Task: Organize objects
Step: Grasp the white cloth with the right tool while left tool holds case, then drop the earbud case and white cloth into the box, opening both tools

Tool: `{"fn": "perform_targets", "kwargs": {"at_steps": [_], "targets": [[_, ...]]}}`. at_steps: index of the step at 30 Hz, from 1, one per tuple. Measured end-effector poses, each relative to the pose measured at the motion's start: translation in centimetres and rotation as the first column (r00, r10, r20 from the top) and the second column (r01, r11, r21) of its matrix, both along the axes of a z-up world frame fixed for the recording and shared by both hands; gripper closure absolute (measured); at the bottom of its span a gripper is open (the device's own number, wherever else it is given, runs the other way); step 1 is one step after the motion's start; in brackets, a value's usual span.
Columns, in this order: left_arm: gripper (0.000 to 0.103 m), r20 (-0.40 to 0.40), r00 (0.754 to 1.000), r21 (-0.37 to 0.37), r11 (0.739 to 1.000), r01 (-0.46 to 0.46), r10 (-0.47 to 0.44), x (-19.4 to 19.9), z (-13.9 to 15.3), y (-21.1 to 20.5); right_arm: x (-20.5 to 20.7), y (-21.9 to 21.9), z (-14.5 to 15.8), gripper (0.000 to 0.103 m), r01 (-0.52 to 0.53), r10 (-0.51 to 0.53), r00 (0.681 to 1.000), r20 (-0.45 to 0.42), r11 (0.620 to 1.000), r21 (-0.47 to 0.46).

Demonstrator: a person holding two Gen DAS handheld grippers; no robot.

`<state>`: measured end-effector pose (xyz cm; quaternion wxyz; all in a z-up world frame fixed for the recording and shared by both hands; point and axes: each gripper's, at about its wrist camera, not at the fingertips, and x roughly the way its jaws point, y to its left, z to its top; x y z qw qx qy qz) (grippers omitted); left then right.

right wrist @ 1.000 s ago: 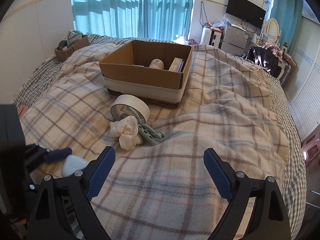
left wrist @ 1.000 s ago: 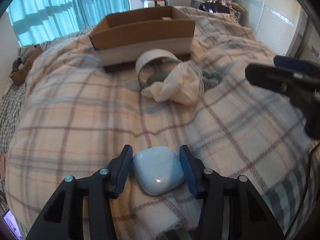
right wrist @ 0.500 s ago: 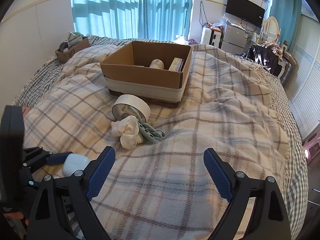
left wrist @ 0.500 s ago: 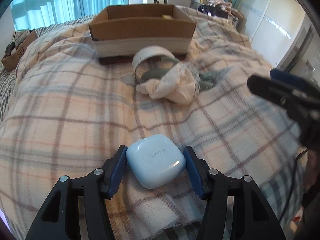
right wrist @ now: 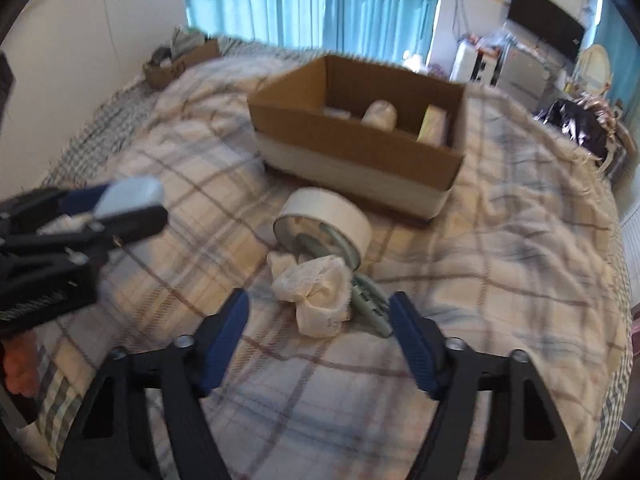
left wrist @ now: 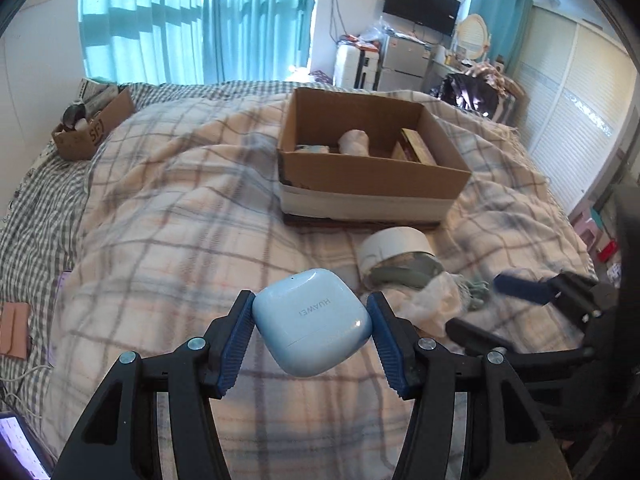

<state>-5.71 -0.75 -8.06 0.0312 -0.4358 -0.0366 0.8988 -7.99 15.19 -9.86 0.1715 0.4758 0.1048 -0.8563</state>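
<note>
My left gripper (left wrist: 312, 320) is shut on a light blue earbud case (left wrist: 316, 320) and holds it above the plaid blanket; the case (right wrist: 132, 196) also shows at the left of the right wrist view. My right gripper (right wrist: 318, 306) hovers over a crumpled white cloth (right wrist: 316, 296) and a green hair clip (right wrist: 370, 308). Its jaws are closing, with the cloth between the tips and not pressed. A white tape roll (right wrist: 328, 208) lies just behind the cloth. Beyond it stands an open cardboard box (left wrist: 376, 184) with a few items inside.
The plaid blanket (left wrist: 180, 240) covers the whole bed. A small cardboard box (left wrist: 88, 136) sits at the bed's far left corner. A lit screen (left wrist: 16, 452) and a brown card (left wrist: 14, 330) lie at the left edge. Furniture and a television (left wrist: 420, 4) stand behind.
The left gripper has risen off the blanket with the earbud case. The right gripper has moved forward over the white cloth and its jaws have narrowed.
</note>
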Motion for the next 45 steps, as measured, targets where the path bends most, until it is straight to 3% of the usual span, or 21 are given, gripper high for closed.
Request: {"fn": "perform_targets", "kwargs": {"at_steps": [3,6,7,11,22,25,32,38,45], "targets": [[0.045,0.007,1.000,0.017,1.000,-0.003,0.003,-0.3,-0.4,-0.5,-1.2,-1.1,-2.1,0.045,-0.001,-0.002,0.998,0.066,0.999,0.047],[0.045,0.024,1.000,0.024,1.000,0.001,-0.001,-0.4,-1.1,-0.6,-1.9,-1.6,-3.3,0.068,-0.011,0.005,0.994,0.112,0.999,0.052],[0.045,0.029,1.000,0.028,1.000,0.002,-0.003,-0.4,-1.3,-0.6,-2.0,-1.3,-3.5,0.082,-0.004,-0.001,0.993,0.115,0.999,0.049],[0.045,0.041,0.999,0.029,1.000,-0.003,0.002,-0.1,-1.6,-0.8,-1.1,-0.5,-1.9,0.095,0.009,-0.009,0.998,0.056,1.000,0.000],[0.045,0.005,1.000,0.091,0.996,0.022,-0.023,0.4,2.0,-0.8,1.7,0.7,7.5,0.096,0.002,-0.008,0.983,-0.181,1.000,-0.031],[0.045,-0.019,0.999,0.107,0.993,0.042,-0.040,-0.5,4.2,-0.5,1.5,0.8,10.9,0.096,-0.009,0.004,0.967,-0.256,1.000,-0.017],[0.045,-0.138,0.988,0.066,0.995,0.074,-0.064,-5.0,10.2,0.4,-1.4,0.8,17.2,0.096,-0.015,0.014,0.921,-0.389,1.000,0.002],[0.045,-0.220,0.972,0.037,0.995,0.096,-0.086,-11.9,12.4,1.4,-6.5,0.2,19.2,0.096,-0.023,0.016,0.903,-0.430,1.000,-0.011],[0.045,-0.194,0.977,0.025,0.995,0.093,-0.086,-20.7,8.7,2.1,-14.9,0.3,17.2,0.096,0.010,-0.027,0.912,-0.410,0.999,-0.044]]}}
